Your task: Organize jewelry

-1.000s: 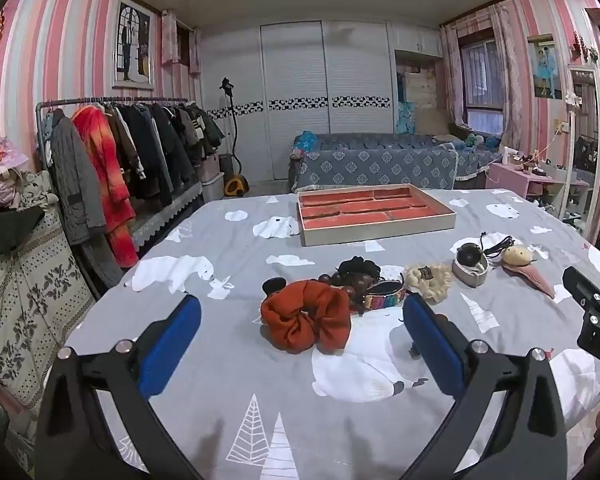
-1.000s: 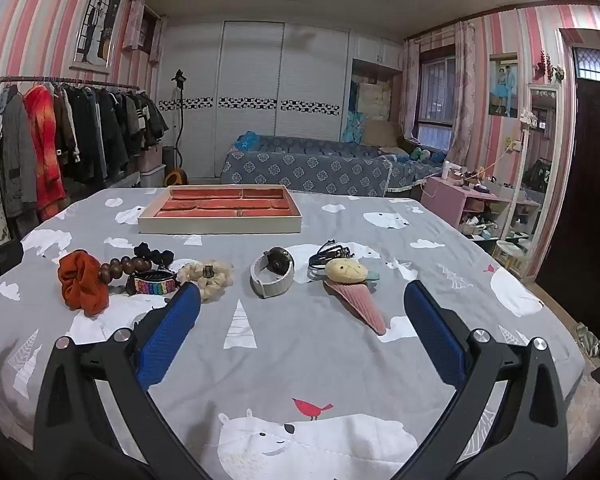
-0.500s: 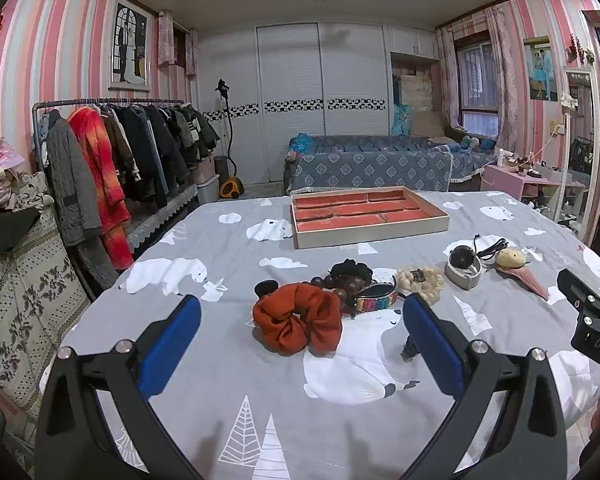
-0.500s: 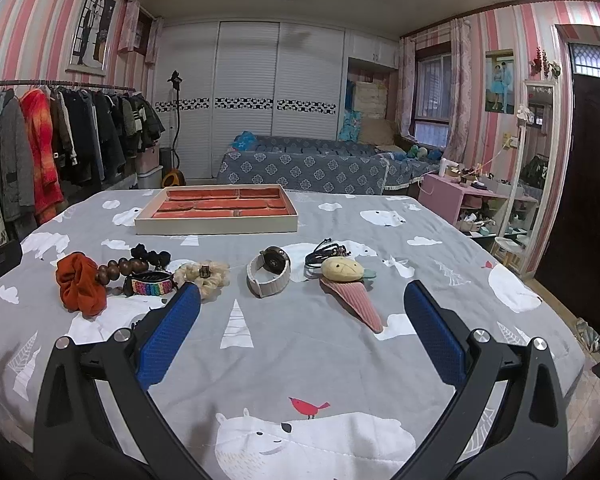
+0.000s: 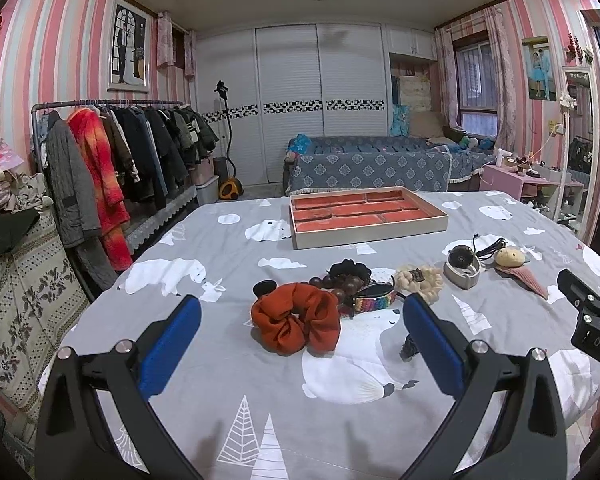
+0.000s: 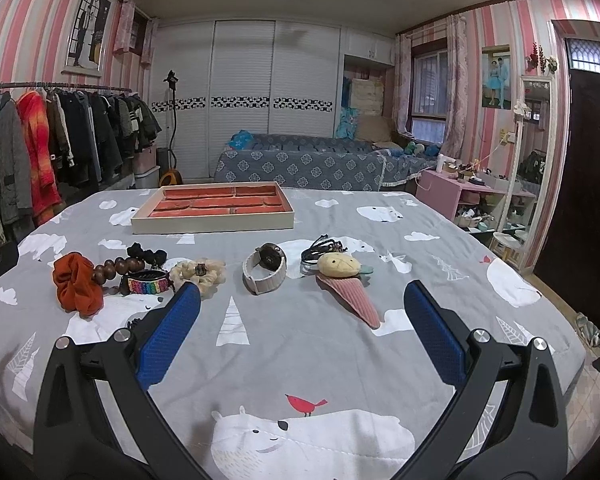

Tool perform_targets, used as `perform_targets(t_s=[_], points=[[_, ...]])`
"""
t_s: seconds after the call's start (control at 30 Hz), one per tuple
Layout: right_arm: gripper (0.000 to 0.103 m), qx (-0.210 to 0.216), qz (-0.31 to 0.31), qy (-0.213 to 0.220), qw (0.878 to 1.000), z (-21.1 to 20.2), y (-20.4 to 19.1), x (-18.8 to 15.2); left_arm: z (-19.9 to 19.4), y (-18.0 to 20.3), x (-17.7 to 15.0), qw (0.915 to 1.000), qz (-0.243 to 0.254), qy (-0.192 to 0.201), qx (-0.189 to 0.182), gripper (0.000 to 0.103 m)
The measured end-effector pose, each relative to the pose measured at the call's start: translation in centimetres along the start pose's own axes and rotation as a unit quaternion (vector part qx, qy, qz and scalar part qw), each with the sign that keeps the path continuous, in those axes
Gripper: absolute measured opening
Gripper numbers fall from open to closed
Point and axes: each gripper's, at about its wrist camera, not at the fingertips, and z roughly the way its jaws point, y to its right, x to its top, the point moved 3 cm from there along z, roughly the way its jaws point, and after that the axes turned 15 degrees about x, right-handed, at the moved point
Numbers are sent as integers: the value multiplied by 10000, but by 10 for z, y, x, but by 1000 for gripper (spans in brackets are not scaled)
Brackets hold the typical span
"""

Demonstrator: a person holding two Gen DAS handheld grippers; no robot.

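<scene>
On the grey printed bedcover (image 6: pixel 300 352), the items are laid in a loose row across the middle. At the left end, a rust-orange scrunchie (image 5: pixel 296 322) is seen, with a string of brown wooden beads (image 5: pixel 338 285) and a black scrunchie (image 5: pixel 349 269) touching it behind. A rainbow-beaded bracelet (image 5: pixel 374 300) is placed just beside the beads, and a cream scrunchie (image 5: pixel 418 280) follows to the right.

Further right, a watch with a white strap (image 6: pixel 265 266) is stood on its edge, apart from its neighbours. A black cord necklace (image 6: pixel 320 246) is partly covered by an ice-cream-shaped plush clip (image 6: pixel 346 280), whose pink cone points toward the near edge.

Beyond the row, the tray with red-lined compartments (image 6: pixel 214 224) is set flat, well apart from every item; bare cover is visible between them.

The left gripper (image 5: pixel 300 344) is held above the cover with its blue-padded fingers spread wide and nothing between them; the orange scrunchie is framed in the gap. The right gripper (image 6: pixel 302 334) is likewise held wide apart and unloaded, near the front of the cover, with bare cloth beneath it.

Along the right edge the cover drops to a tiled floor (image 6: pixel 592 384). A clothes rack (image 5: pixel 112 152) is stood close to the left edge.
</scene>
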Motion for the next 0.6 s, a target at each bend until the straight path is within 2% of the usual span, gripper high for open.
perform_targets(t_s=[0.6], points=[[99, -18, 30, -2, 10000, -3, 1, 1, 3, -1, -1, 10000, -28, 10, 13, 99]])
